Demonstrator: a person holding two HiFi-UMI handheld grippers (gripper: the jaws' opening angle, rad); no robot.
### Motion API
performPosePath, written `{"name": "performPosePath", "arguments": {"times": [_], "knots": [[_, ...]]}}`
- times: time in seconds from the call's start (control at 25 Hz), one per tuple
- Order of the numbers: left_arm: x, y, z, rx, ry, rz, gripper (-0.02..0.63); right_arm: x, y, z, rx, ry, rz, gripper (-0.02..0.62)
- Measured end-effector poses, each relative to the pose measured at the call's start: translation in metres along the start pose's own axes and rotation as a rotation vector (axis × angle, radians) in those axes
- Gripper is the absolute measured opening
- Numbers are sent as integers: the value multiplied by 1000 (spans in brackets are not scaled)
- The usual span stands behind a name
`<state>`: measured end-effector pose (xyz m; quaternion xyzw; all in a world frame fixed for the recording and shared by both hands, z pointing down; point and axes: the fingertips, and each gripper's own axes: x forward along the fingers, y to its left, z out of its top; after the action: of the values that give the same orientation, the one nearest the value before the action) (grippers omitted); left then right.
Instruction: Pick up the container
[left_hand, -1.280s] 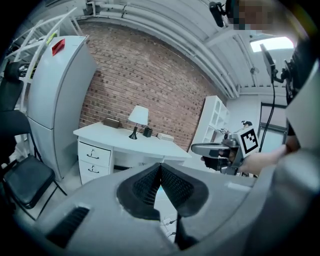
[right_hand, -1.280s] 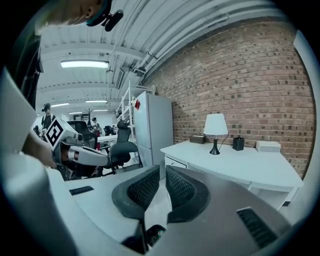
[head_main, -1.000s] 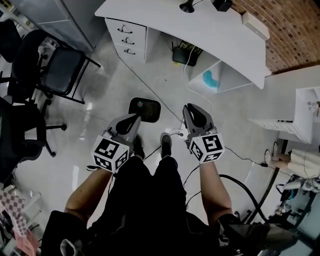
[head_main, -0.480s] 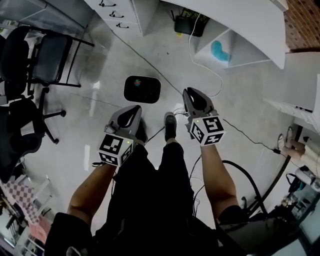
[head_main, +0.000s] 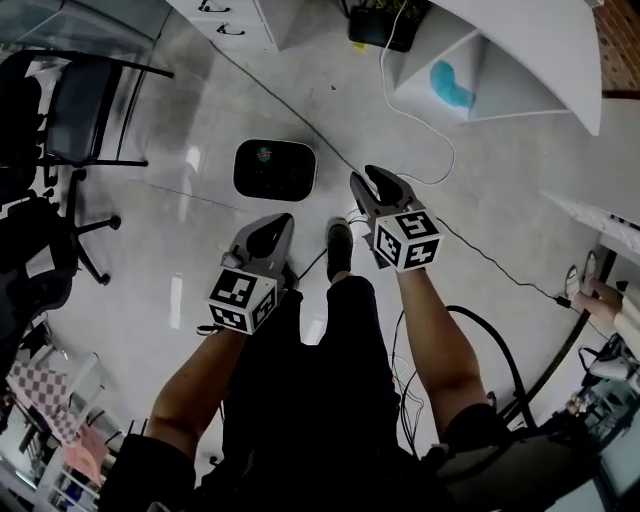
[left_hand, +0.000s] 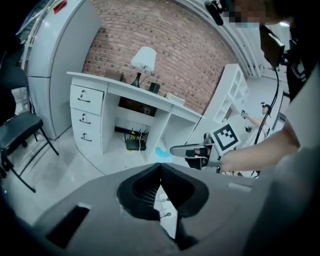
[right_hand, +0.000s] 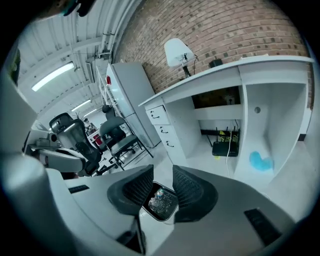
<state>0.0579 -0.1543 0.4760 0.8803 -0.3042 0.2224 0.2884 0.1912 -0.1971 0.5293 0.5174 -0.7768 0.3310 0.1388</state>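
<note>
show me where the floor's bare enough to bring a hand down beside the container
In the head view, bare floor lies left of the container, up to the chairs, and above it toward the drawers. Its right side is crowded: a white cable loops there, and the shoe stands just below and to the right.

Glossy grey floor (head_main: 180, 220). Dark rounded-rectangle container (head_main: 274, 169) lies flat, just toward 12 o'clock of centre. Black chairs (head_main: 70, 120) at 9–10 o'clock; white drawer unit (head_main: 240, 15) at 12; black box (head_main: 380, 25) at 12–1; person's shoe (head_main: 339, 245) at centre.
</note>
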Motion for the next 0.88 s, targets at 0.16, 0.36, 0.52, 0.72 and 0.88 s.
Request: {"name": "performPosePath", "arguments": {"times": [0.16, 0.36, 0.52, 0.72, 0.88], "knots": [[32, 1, -35, 52, 27, -60, 9, 26, -28, -29, 1, 12, -37, 83], [58, 25, -73, 65, 48, -72, 9, 58, -44, -69, 28, 18, -39, 83], [80, 51, -97, 55, 35, -72, 9, 89, -58, -103, 30, 23, -23, 83], [114, 75, -122, 34, 4, -98, 9, 128, -81, -141, 29, 27, -1, 84], [140, 97, -138, 87, -10, -51, 9, 160, -96, -172, 0, 27, 35, 83]]}}
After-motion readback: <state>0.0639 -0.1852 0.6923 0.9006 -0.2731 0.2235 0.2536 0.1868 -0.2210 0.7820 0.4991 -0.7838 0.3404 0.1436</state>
